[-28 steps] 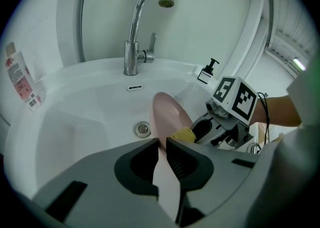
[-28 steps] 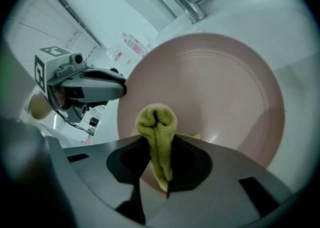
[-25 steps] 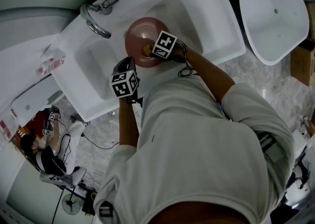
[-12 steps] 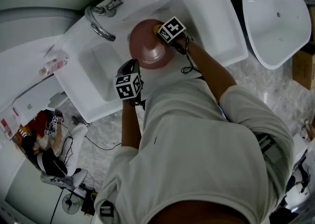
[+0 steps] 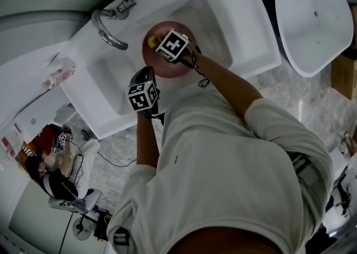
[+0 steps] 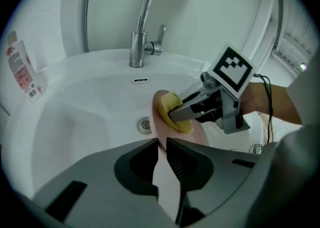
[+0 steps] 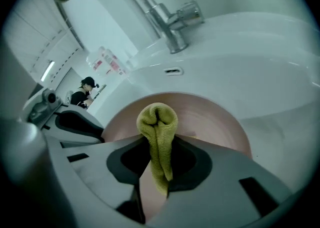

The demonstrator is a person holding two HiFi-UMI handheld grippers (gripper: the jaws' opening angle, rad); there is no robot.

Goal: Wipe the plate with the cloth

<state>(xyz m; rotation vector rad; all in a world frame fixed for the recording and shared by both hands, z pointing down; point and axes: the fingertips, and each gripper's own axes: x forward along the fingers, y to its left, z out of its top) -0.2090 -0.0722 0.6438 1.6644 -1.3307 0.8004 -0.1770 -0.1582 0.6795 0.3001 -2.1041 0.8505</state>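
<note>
Right gripper [image 7: 159, 154] was clamped on the cloth [image 7: 158, 122]: yellow-green fabric pinched btwn both jaws, a folded wad sticking out past the tips & a thin tail hanging back inside. The wad sat vs the face of the pink plate [image 7: 210, 122], right ahead of the jaws. Left gripper [image 6: 162, 144] was closed on the plate's rim; in the left gripper view the plate ran edge-on btwn its jaws, over the white sink [image 6: 75, 117] & beside the drain [image 6: 145, 125]. Same view: right gripper came in from the right, w/ cloth touching the plate's face near its far edge. Head view: plate held over the basin just below the faucet [image 5: 109, 27], right gripper's marker cube over approx the plate's middle, cloth showing at the plate's upper-left, left gripper at the lower-left rim. A bottle [image 6: 22, 66] w/ red print stood on the sink's left ledge, well apart from the plate.

Cf. 0.5 s earlier: right gripper had shifted left across the plate, from the upper-right rim to approx centre, & the cloth had gone w/ it. Cf. 1.0 s earlier: it had been at the plate's lower right. Plate & left gripper were in roughly the same place, left grip on the rim unchanged
</note>
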